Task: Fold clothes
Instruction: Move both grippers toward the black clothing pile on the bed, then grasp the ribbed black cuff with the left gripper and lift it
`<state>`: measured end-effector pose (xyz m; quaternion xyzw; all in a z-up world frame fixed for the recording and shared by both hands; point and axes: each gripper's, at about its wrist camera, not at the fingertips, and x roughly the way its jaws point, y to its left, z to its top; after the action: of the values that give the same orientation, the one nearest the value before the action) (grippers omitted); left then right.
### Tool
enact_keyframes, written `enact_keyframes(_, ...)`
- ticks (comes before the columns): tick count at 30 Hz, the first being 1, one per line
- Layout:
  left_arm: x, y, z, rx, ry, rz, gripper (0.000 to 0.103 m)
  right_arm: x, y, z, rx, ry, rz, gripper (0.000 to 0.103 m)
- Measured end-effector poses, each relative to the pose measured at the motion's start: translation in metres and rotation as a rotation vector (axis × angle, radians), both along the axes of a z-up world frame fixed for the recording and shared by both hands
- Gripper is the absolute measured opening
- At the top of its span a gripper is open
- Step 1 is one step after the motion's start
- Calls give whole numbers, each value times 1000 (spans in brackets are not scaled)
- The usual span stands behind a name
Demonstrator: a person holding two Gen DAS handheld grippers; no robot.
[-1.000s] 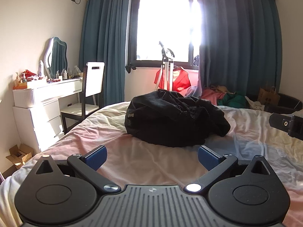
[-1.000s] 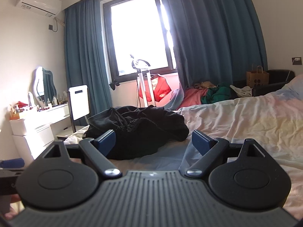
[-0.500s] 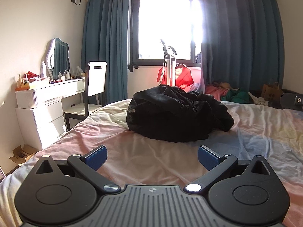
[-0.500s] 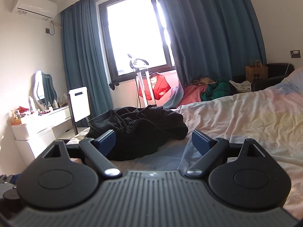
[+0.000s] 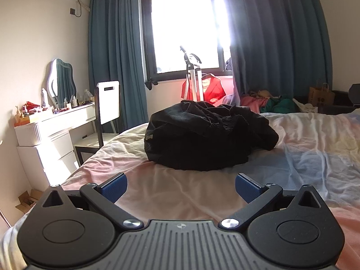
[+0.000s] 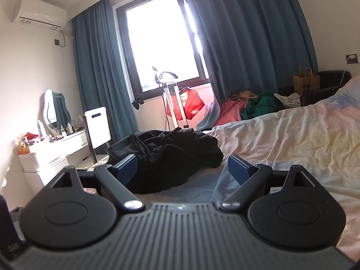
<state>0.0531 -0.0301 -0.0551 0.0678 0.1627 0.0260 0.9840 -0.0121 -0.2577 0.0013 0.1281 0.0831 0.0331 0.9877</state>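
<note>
A crumpled black garment [image 5: 207, 135] lies in a heap on the pastel bedsheet [image 5: 315, 148], ahead of both grippers. My left gripper [image 5: 181, 185] hovers over the sheet a short way in front of the heap, open, with only bare sheet between its blue pads. In the right wrist view the same black garment [image 6: 166, 155] sits just beyond my right gripper [image 6: 182, 168], which is open with nothing gripped. Part of the garment shows behind the left blue pad [image 6: 126, 166]. A drawstring and gathered waistband show on the heap's top.
A white dressing table [image 5: 56, 130] with a mirror and bottles, and a white-backed chair [image 5: 108, 105], stand left of the bed. A garment steamer stand with a red cloth [image 5: 202, 87] is by the window. More clothes [image 6: 252, 105] and a paper bag [image 6: 306, 83] lie at the far right.
The left wrist view has shifted and rolled: the black heap now sits higher and further right of centre, and the other gripper has left its right edge. The right gripper's view has rolled slightly.
</note>
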Motion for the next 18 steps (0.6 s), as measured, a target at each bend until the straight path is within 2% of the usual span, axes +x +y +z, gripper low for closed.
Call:
enact_keyframes(7,70,-13,-3,25,48,-4,103,3,-9,-3,12,-20,-69,89)
enact_keyframes(12,137,-41,-6,63,53,-65,102,7,-21,-6,36,-24,-162,89)
enact_keyframes(16,183,-75,-9,130,28,-109,101,18,-29,-16,47,12,-209,89)
enact_keyframes(18,207,-92,-17,190,17,-80,99,25,-31,-22,57,32,-216,89)
